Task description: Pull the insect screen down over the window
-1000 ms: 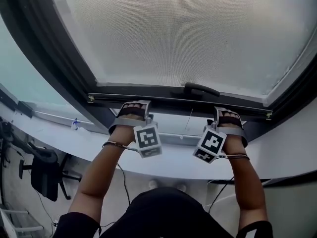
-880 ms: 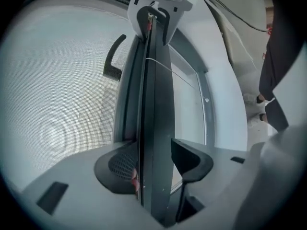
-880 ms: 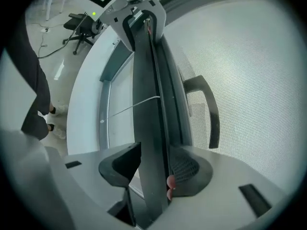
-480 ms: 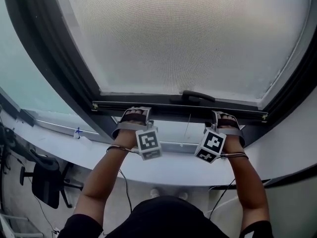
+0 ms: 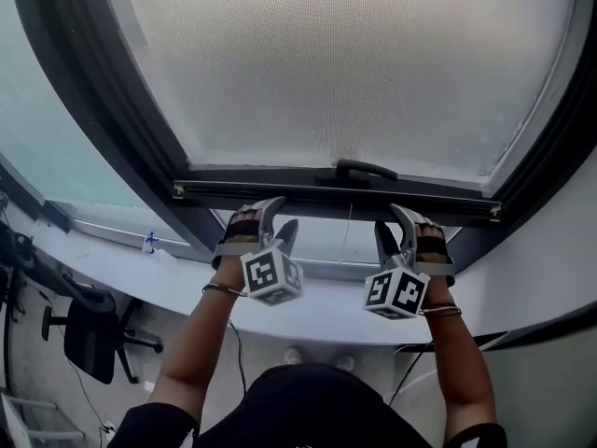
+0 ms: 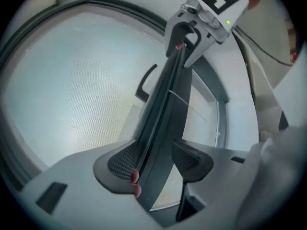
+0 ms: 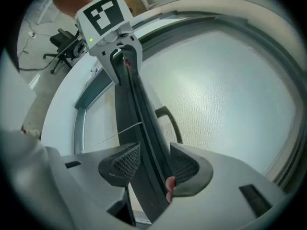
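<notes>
The insect screen [image 5: 345, 63] is a pale mesh in the dark window frame, with a dark bottom bar [image 5: 280, 192] and a curved handle [image 5: 366, 170] at mid-bar. My left gripper [image 5: 277, 220] reaches up to the bar left of the handle. In the left gripper view the bar [image 6: 163, 114] runs between the two pads, which press its sides, so the left gripper [image 6: 156, 164] is shut on it. My right gripper [image 5: 392, 227] holds the bar right of the handle. In the right gripper view its pads clamp the bar [image 7: 141, 114]. A thin cord [image 5: 349, 222] hangs from the bar.
A white curved sill [image 5: 326, 301] lies just under the bar. The dark window frame [image 5: 103, 110] slants up both sides. A fixed glass pane [image 5: 37, 138] is at the left. An office chair [image 5: 89, 339] stands on the floor below left.
Both wrists have dropped, so the marker cubes sit lower and the jaws now show pointing up at the bar. The bar itself has barely shifted.
</notes>
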The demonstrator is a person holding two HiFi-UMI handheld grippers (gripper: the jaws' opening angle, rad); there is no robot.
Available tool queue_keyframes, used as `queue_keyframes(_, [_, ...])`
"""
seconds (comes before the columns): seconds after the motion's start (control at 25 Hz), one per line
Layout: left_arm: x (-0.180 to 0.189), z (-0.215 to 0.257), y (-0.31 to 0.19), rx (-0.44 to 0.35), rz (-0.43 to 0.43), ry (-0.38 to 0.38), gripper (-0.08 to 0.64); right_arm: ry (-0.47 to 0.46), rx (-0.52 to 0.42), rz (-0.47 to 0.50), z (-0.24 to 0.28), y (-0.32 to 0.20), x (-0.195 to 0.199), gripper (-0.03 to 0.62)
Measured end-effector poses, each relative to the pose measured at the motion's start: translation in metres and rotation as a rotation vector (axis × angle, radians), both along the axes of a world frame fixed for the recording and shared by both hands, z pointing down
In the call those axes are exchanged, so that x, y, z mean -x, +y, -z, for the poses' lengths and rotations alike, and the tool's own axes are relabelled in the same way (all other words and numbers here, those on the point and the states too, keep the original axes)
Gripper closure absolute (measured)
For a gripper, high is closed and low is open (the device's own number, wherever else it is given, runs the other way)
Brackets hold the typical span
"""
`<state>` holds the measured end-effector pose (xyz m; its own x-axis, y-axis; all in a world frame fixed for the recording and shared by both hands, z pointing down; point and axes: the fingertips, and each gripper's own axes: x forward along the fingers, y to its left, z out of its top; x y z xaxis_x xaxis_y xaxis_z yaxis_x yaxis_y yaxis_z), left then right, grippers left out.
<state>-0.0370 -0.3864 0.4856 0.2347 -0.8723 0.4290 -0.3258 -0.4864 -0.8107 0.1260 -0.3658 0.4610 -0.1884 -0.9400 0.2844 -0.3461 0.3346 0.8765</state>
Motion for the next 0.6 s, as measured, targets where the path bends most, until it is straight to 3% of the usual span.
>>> queue_keyframes(0.28, [-0.041,0.062,0.055,-0.142,-0.060,0.459,0.350,-0.345,-0.032,0.065,0.042,0.039,0.003,0.404])
queue_keyframes(0.48, [-0.033,0.070,0.078,-0.048,0.011,0.836,0.453,-0.682,0.029,0.032,0.054,0.060,-0.003,0.446])
queue_keyframes(0.6, [-0.021,0.070,0.086,-0.041,0.056,0.962,0.507,-0.786,0.039,0.024,0.050,0.070,-0.001,0.495])
